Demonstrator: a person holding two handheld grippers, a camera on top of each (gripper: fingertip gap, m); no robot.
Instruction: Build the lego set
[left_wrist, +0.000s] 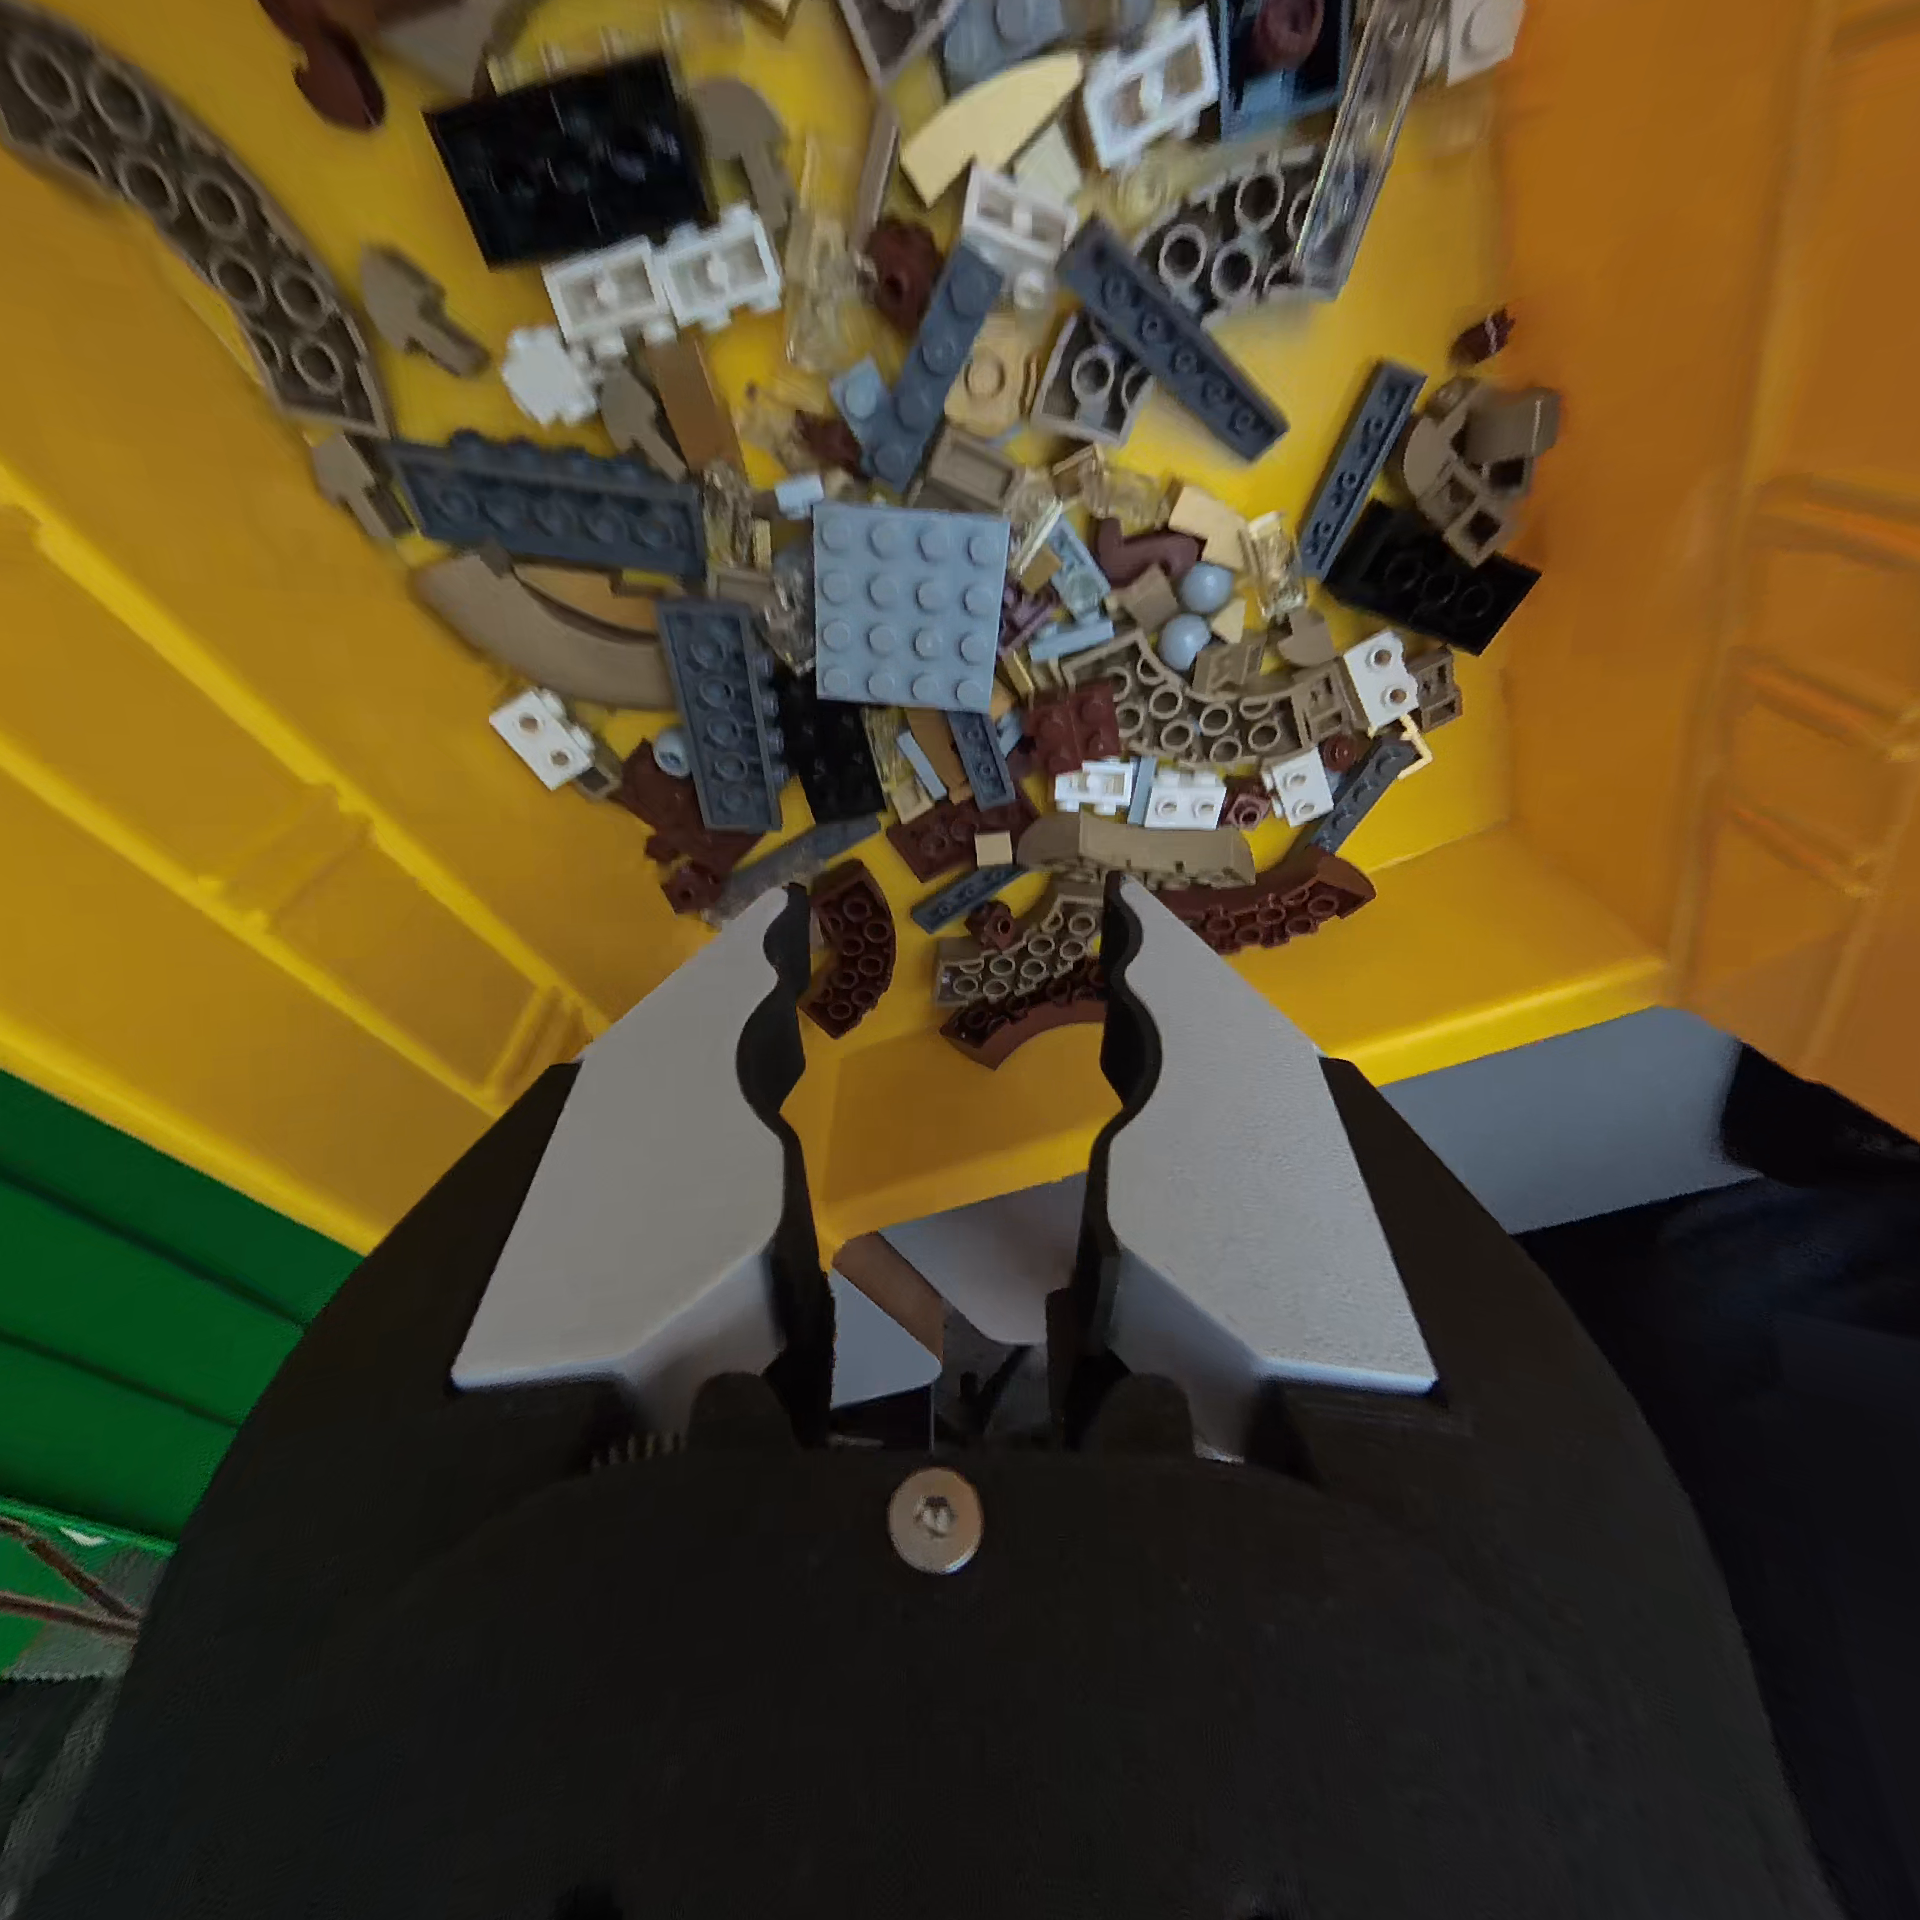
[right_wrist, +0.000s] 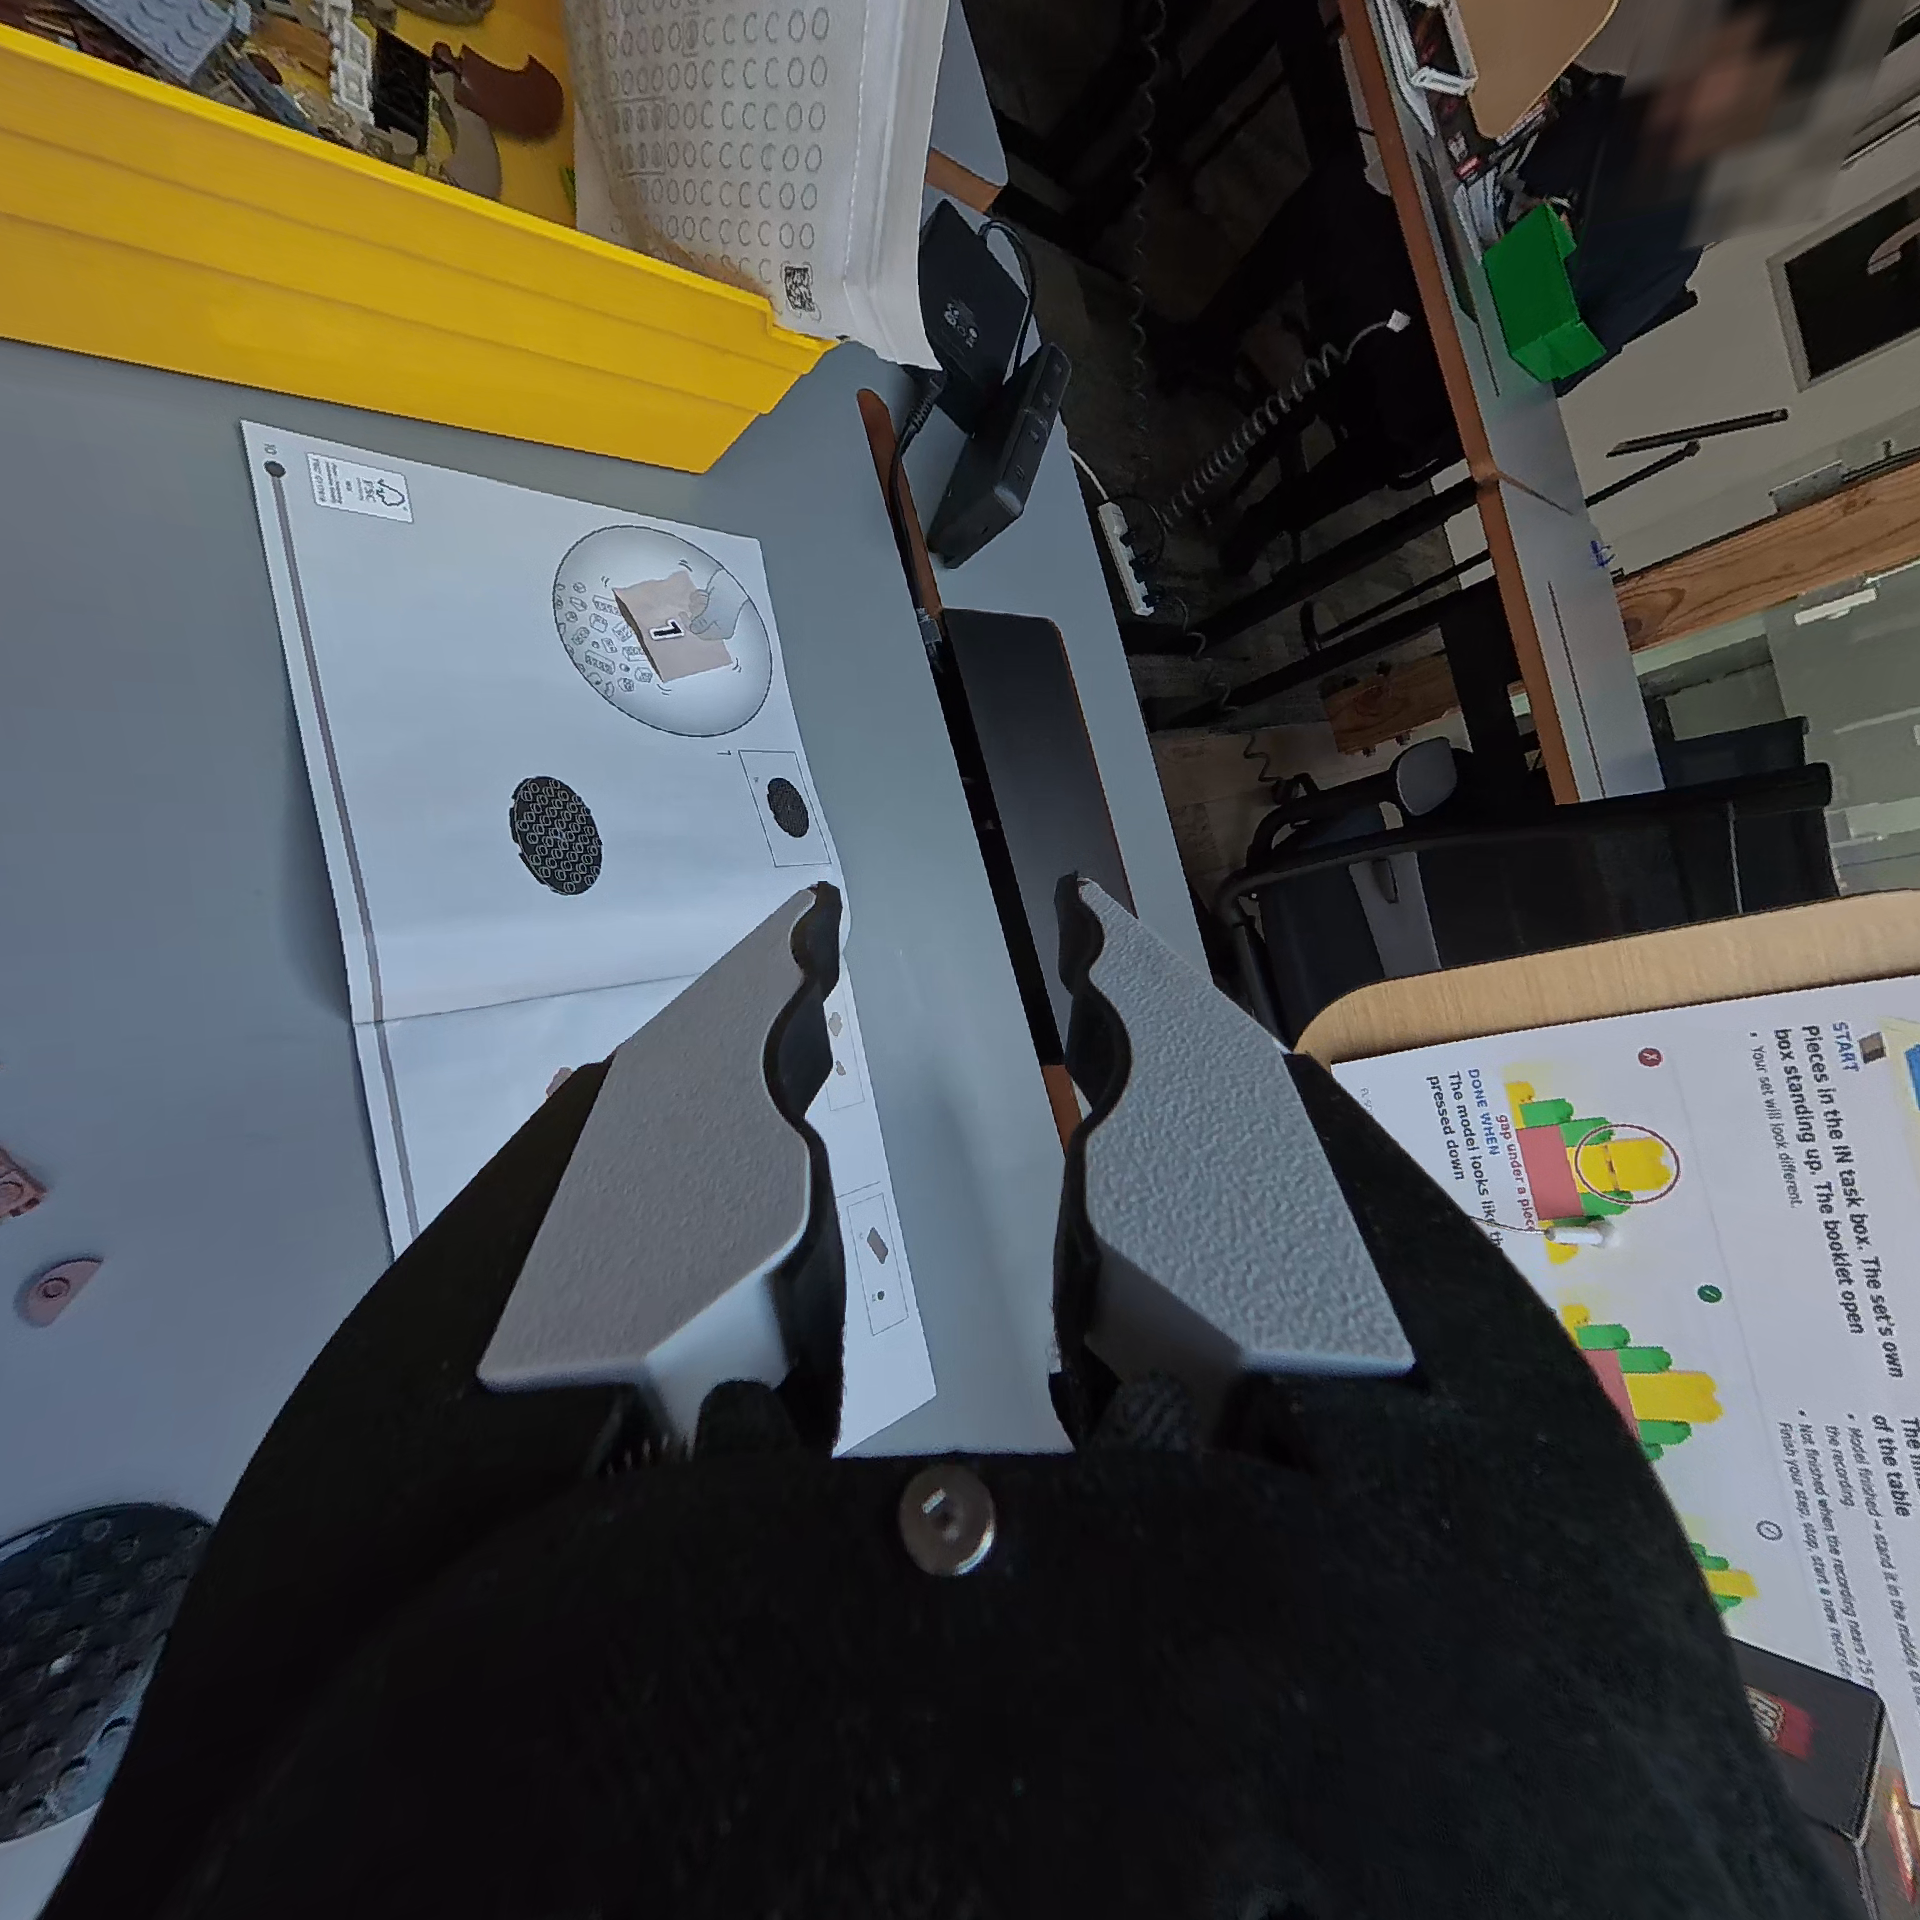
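A yellow bin holds a heap of loose lego pieces: a light grey square plate, dark grey plates, white bricks, tan and brown curved pieces. My left gripper is open and empty, hanging over the bin's near edge above a brown curved plate and a tan curved plate. My right gripper is open and empty above the grey table, over the open instruction booklet. A black round studded plate lies at the lower left of the right wrist view.
The yellow bin also shows at the top left of the right wrist view, with a white paper bag beside it. Two small pinkish pieces lie on the table. A printed sheet lies on a wooden table at right. A green bin stands left. The grippers' ends are close to 40 cm from one another.
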